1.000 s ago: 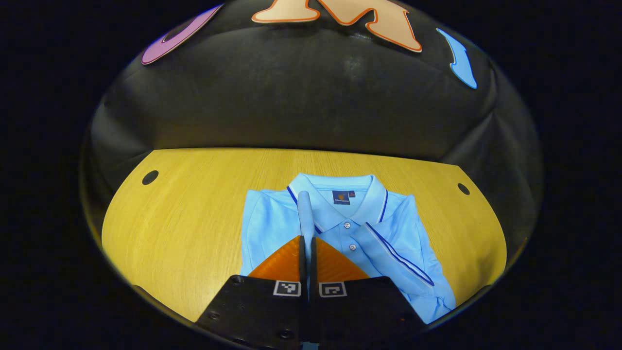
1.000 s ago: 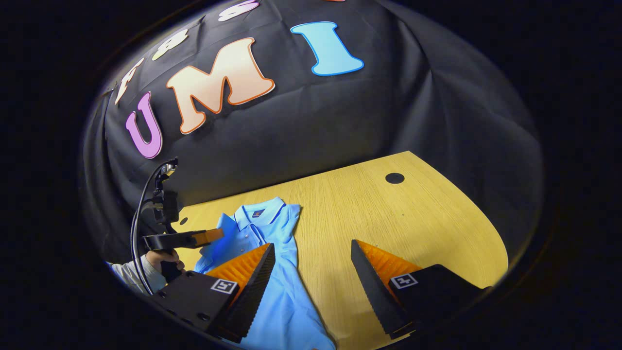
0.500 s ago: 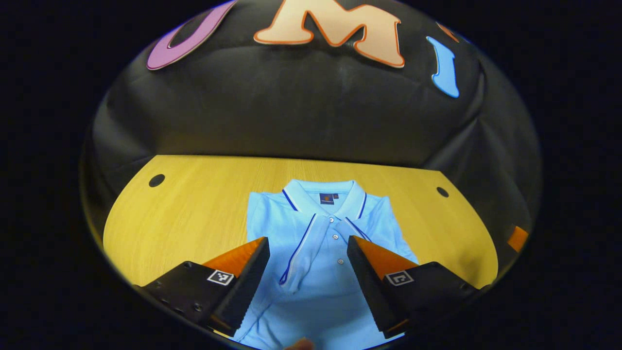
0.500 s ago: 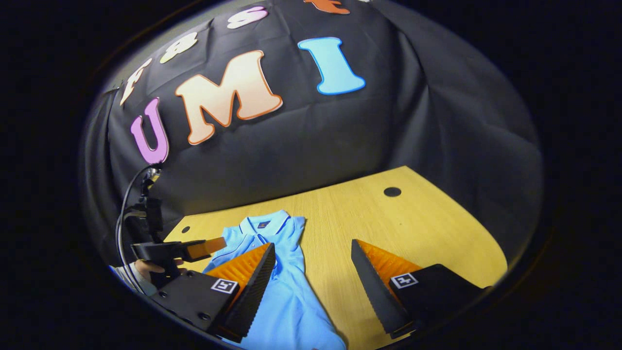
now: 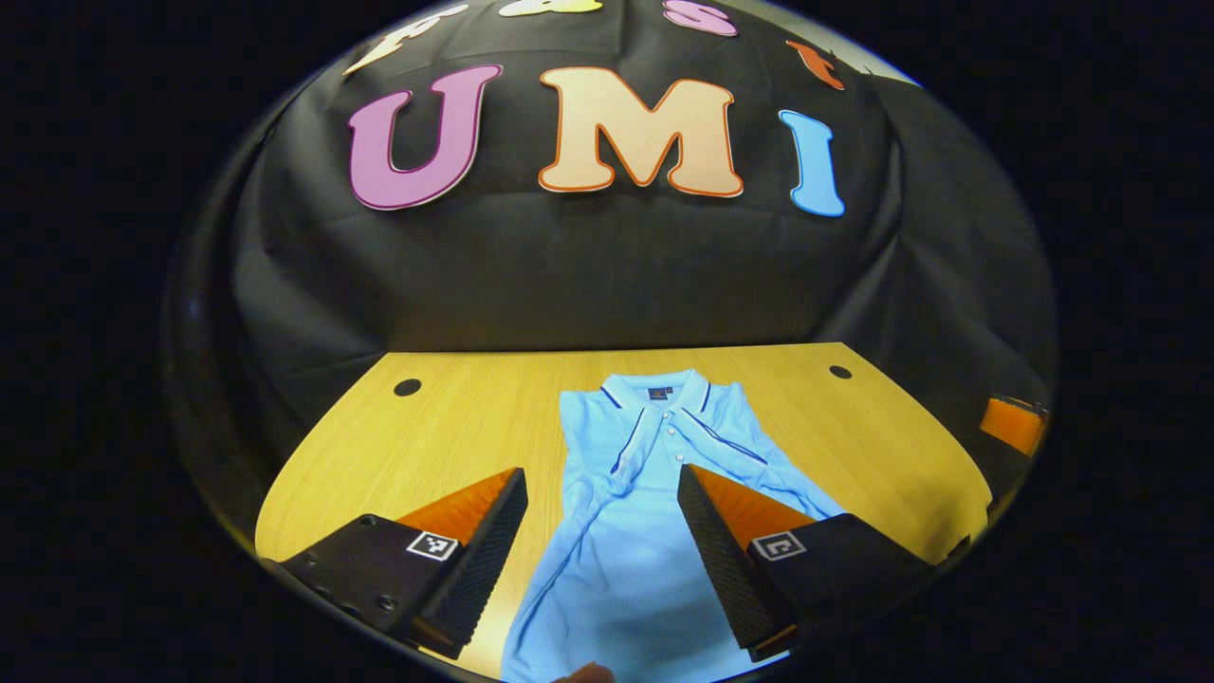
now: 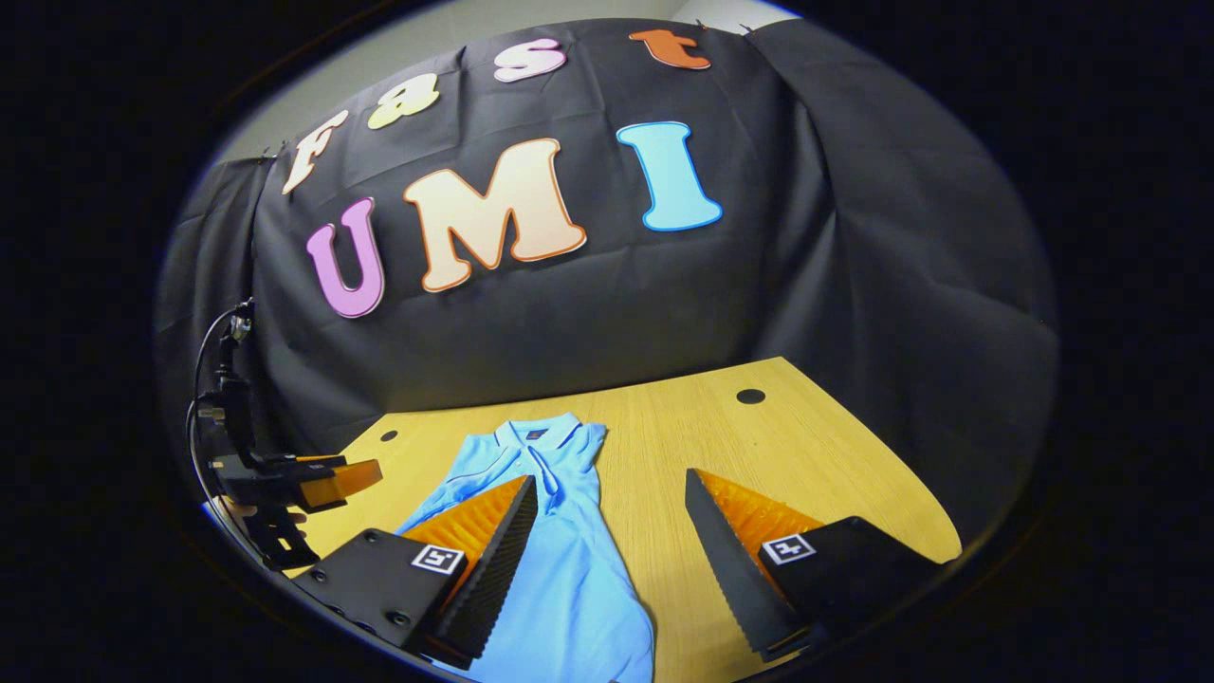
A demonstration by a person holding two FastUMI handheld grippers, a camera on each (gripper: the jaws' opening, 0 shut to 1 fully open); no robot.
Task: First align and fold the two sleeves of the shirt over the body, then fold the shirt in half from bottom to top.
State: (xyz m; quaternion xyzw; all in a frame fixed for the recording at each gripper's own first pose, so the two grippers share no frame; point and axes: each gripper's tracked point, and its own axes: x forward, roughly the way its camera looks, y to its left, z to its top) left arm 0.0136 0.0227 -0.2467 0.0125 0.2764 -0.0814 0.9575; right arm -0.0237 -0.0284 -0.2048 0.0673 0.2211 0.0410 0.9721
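Observation:
A light blue polo shirt (image 5: 645, 493) lies flat on the wooden table (image 5: 455, 427), collar toward the wall. Both sleeves are folded inward over its body, their dark-trimmed cuffs lying near the button placket. My left gripper (image 5: 602, 531) hovers open above the lower half of the shirt, with nothing between its fingers. In the right gripper view the shirt (image 6: 569, 560) runs from the far collar down past the left finger. My right gripper (image 6: 612, 545) is open and holds nothing, over the shirt's right edge and the bare table (image 6: 806, 455). The left gripper (image 6: 318, 479) shows farther off at the left.
Round cable holes (image 5: 407, 387) (image 5: 839, 372) sit near the table's far corners. The black cloth wall rises right behind the table's far edge. Bare wood lies on both sides of the shirt. The right gripper (image 5: 1013, 424) shows at the right edge of the left gripper view.
My left gripper, shut on the left sleeve a second ago, has let it go over the body, opened and drawn back. Both grippers have pulled away from the wall.

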